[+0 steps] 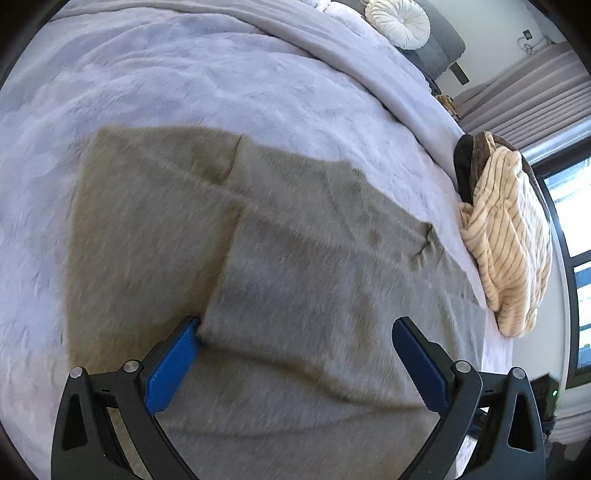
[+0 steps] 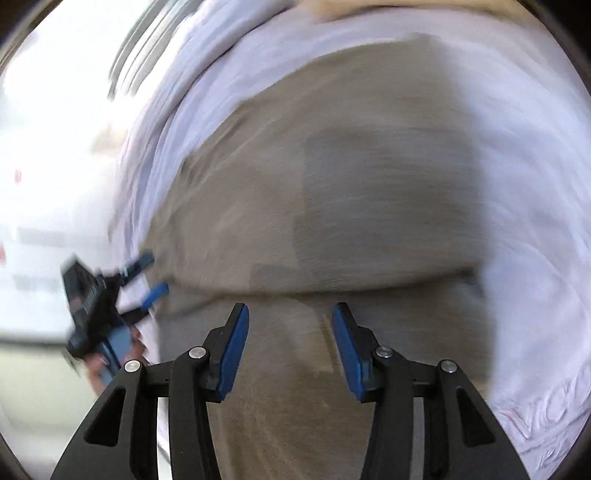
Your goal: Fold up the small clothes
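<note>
A grey-tan garment (image 1: pixel 280 258) lies spread on the pale lavender bedspread (image 1: pixel 184 74), with one flap folded over along a straight edge. My left gripper (image 1: pixel 295 328) is open just above the garment's near part; its left blue pad (image 1: pixel 173 365) sits at the folded flap's edge. In the blurred right wrist view the same garment (image 2: pixel 351 206) fills the middle. My right gripper (image 2: pixel 290 314) is open and empty over it. The left gripper (image 2: pixel 147 273) shows there at the garment's left edge, open, held by a hand.
A cream striped plush blanket on a dark cushion (image 1: pixel 506 236) lies at the bed's right edge. A round white pillow (image 1: pixel 399 22) sits at the far end. Windows and curtains (image 1: pixel 546 96) are on the right. The bed's edge (image 2: pixel 144 155) drops off to the left in the right wrist view.
</note>
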